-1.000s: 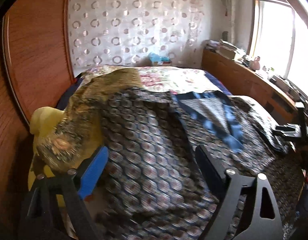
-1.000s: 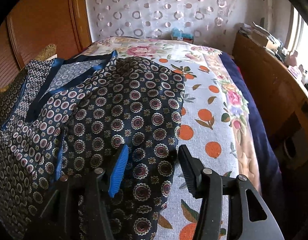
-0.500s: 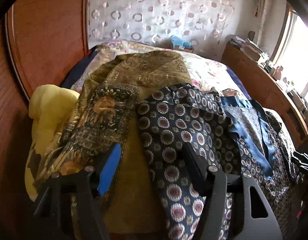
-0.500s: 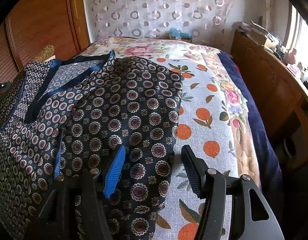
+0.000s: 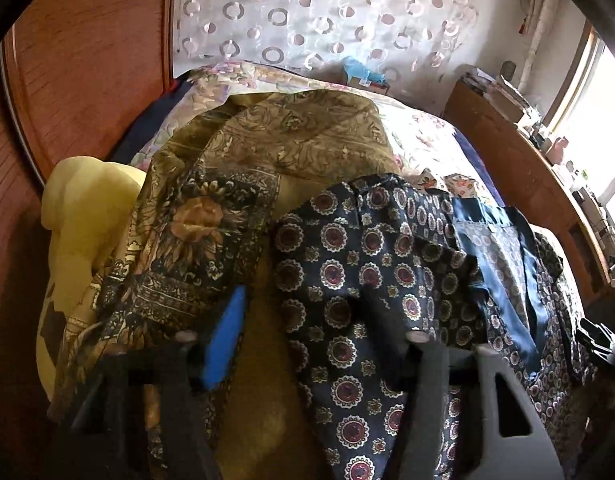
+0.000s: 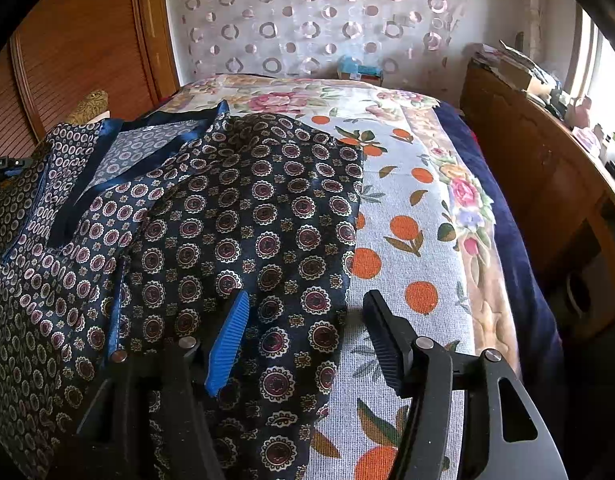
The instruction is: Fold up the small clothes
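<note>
Both tongs stood wide open, gripping nothing: the left gripper (image 5: 303,332) over the shirt's (image 5: 359,264) near sleeve, the right gripper (image 6: 303,336) over its hem edge. Their blue and black pads were ribbed. Blur hid the left's black finger. Silky navy cloth with round medallions lay spread on the bed (image 6: 411,208), beside a gold scarf (image 5: 267,148). Bare floral bedspread lay rightward.
</note>
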A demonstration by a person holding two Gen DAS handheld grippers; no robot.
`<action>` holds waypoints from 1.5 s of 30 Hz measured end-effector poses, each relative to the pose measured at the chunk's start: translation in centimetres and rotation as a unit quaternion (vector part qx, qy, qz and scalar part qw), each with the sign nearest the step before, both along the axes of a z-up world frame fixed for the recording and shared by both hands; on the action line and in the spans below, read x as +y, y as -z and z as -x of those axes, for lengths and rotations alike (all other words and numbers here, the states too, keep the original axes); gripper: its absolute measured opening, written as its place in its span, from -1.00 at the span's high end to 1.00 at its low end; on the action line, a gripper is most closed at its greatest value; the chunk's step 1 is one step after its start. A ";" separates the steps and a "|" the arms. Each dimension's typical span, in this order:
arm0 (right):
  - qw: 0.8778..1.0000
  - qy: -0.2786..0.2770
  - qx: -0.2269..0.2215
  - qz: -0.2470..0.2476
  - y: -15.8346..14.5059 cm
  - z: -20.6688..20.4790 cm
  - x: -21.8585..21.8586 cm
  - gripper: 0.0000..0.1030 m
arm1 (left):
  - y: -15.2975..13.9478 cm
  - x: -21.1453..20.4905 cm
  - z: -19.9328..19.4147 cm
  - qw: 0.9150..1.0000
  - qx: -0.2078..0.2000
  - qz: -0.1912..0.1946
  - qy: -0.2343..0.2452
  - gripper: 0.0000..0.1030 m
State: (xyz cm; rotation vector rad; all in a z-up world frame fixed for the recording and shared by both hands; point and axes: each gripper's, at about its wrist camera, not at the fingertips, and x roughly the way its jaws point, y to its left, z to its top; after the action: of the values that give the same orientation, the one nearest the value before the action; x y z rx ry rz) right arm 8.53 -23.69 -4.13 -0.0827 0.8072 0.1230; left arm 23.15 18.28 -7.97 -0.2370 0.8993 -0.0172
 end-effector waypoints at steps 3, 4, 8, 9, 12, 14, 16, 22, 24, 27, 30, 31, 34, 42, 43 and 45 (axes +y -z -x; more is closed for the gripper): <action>1.000 0.001 0.000 0.000 0.0 0.0 -0.1 -0.21 | -0.2 -0.3 0.3 1.000 -0.002 0.010 0.018 0.60; 1.000 0.001 0.000 0.000 0.0 0.0 -0.1 -0.21 | -0.2 -0.5 0.4 1.000 -0.003 0.013 0.023 0.66; 1.000 0.001 0.000 0.000 0.0 0.0 -0.1 -0.22 | -0.6 -1.3 1.1 0.999 -0.012 0.005 0.038 0.93; 1.000 0.001 0.000 0.000 0.0 0.0 -0.1 -0.22 | -0.9 -1.7 1.5 0.999 -0.019 0.002 0.043 0.94; 1.000 0.001 0.000 -0.001 0.0 0.0 -0.1 -0.23 | -2.1 -2.7 3.2 0.997 -0.045 0.005 0.057 0.95; 1.000 0.001 0.000 0.000 0.0 0.0 -0.1 -0.23 | -3.1 -3.8 4.6 0.995 -0.066 0.000 0.070 0.95; 1.000 0.002 0.000 0.000 0.0 0.0 -0.1 -0.24 | -3.9 -4.9 6.2 0.993 -0.084 -0.011 0.083 0.95; 1.000 0.002 0.000 0.000 0.0 -0.1 -0.1 -0.25 | -4.9 -7.4 10.7 0.987 -0.127 -0.017 0.099 0.96; 1.000 0.002 0.001 -0.001 0.0 -0.1 -0.1 -0.25 | -4.6 -7.7 11.9 0.986 -0.135 -0.016 0.099 0.96; 1.000 0.002 0.000 -0.001 0.0 -0.1 -0.2 -0.25 | -4.4 -8.3 13.3 0.984 -0.143 -0.009 0.102 0.96; 1.000 0.002 0.000 -0.011 -0.1 0.0 -0.5 -0.25 | -4.3 -8.6 14.7 0.983 -0.154 -0.011 0.101 0.96; 1.000 0.003 -0.001 -0.015 -0.1 0.0 -0.6 -0.25 | -4.3 -8.8 15.2 0.983 -0.156 -0.013 0.100 0.96; 0.999 0.001 -0.004 -0.032 -0.4 -0.3 -1.0 -0.25 | -4.1 -8.8 16.2 0.982 -0.160 -0.009 0.100 0.96; 0.998 0.035 0.021 -0.041 -0.5 -6.1 -2.3 -0.25 | -3.6 -8.2 17.6 0.983 -0.161 -0.006 0.092 0.96; 0.998 0.036 0.019 -0.041 -0.5 -6.7 -2.2 -0.25 | -3.7 -8.0 17.7 0.983 -0.161 -0.007 0.090 0.96; 0.998 0.038 0.021 -0.034 -0.5 -7.9 -1.9 -0.20 | -3.8 -7.8 18.0 0.982 -0.165 -0.006 0.086 0.96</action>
State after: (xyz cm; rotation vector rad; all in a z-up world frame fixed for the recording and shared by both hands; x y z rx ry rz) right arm 16.39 -25.58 -3.60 0.0151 0.8460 0.0807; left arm 5.10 10.51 -4.16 -0.1383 0.5862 -0.2056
